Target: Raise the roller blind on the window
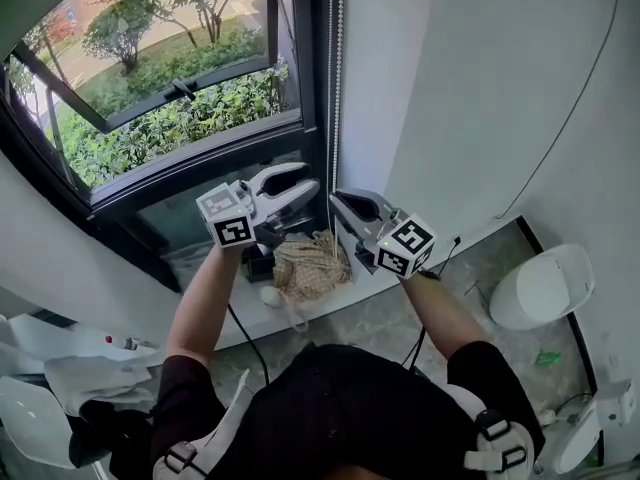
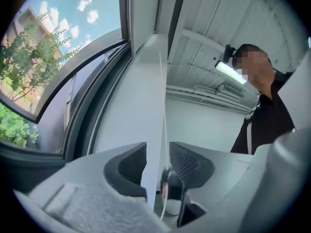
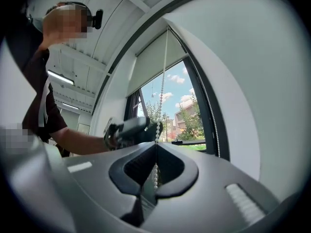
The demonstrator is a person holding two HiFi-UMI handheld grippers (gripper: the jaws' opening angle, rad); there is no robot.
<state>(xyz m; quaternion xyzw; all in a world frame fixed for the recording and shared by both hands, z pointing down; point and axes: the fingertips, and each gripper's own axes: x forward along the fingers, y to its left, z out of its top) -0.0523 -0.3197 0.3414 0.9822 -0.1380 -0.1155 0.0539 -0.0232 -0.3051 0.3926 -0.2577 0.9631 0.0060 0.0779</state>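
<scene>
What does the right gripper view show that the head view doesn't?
Only the right gripper view: the roller blind part-way down the window, and the right gripper's jaws shut on the bead chain. Only the head view: the woven bundle on the ledge and a white rounded object on the floor. Both: the chain, the open left gripper, greenery outside.

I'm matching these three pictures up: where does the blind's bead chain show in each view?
Head view: the bead chain runs down the upper centre, beside the dark window frame.
Left gripper view: a thin pale line at centre, passing between the open left tongs.
Right gripper view: centre, hanging down into the right tongs, which are shut on it.
Shared landmark: the dark window frame, seen in all three.
</scene>
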